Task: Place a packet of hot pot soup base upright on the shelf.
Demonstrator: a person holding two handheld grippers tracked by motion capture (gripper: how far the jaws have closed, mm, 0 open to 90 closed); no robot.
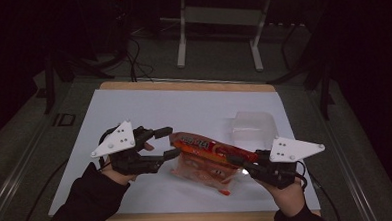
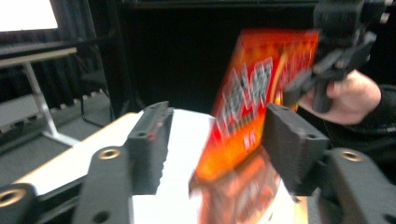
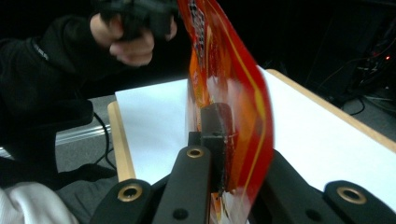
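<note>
An orange-red snack packet (image 1: 210,147) (image 2: 252,93) (image 3: 233,84) hangs slanted just above the white sheet (image 1: 159,107). My right gripper (image 1: 236,161) (image 3: 229,140) is shut on its right end, one pad (image 3: 215,130) pressed flat on the foil. My left gripper (image 1: 169,141) (image 2: 219,140) is open, and the packet's left end sits at the mouth of its jaws; I cannot tell whether it touches them. Under the raised packet a second, paler orange packet (image 1: 202,175) (image 2: 233,196) lies flat on the sheet.
A clear plastic box (image 1: 254,125) stands on the sheet behind my right gripper. The wooden table edge (image 1: 189,220) runs along the front. A metal stand (image 1: 181,41) and cables are on the floor beyond the table.
</note>
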